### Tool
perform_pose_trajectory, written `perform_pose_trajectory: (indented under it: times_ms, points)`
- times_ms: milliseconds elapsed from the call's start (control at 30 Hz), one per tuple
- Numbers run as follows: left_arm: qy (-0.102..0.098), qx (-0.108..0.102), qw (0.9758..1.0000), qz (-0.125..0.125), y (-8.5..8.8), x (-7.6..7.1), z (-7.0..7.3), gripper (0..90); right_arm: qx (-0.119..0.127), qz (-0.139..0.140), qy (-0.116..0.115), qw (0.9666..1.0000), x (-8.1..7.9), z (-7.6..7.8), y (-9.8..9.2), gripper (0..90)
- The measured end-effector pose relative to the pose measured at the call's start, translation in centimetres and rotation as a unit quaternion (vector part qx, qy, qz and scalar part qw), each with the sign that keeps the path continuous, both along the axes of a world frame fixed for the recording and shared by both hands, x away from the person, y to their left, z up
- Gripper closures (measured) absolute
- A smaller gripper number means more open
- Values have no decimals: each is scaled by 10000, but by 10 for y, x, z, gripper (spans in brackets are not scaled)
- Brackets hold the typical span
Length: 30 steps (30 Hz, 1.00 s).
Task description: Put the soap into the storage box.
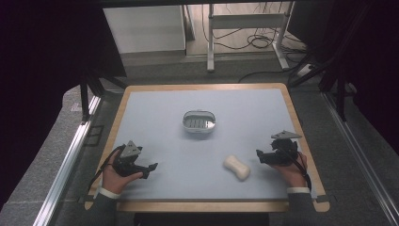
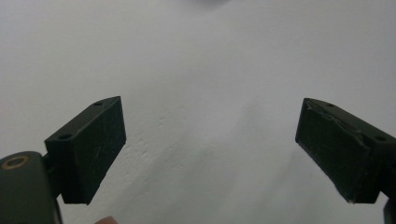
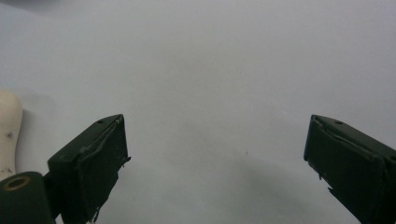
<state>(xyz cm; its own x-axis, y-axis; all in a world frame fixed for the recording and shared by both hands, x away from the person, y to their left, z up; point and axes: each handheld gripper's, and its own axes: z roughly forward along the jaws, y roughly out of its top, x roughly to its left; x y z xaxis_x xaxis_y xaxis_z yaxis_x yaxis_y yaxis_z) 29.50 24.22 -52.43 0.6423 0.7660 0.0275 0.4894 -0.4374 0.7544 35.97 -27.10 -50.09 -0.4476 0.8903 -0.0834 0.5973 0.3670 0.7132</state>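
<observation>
Resting near right, the right gripper [image 1: 261,156], jaws apart and empty, has the soap [image 1: 236,167] just to its left, long axis slanting far-left to near-right; left gripper [image 1: 149,168], also apart, sits well away.

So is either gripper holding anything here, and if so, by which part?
Nothing is held. The left gripper and right gripper both stand open over bare table; the soap bar lies untouched.
</observation>
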Motion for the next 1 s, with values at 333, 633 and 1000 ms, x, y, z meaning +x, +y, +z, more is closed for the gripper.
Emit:
perform_pose_trajectory:
  times_ms: [333, 633, 1000]
  points:
    - [57, 50, 9999, -78, -5, 0, -5, 91, -3, 81, -16, 10000, 0, 4, -8, 111]
    - [35, -34, 10000, 36, 0, -1, -3, 92, 162, 196, 29, 9997, -3, 10, -12, 117]
    - [123, 38, 9999, 0, -3, -2, -5, 91, 252, 392, 34, 9989, -6, 17, -10, 118]
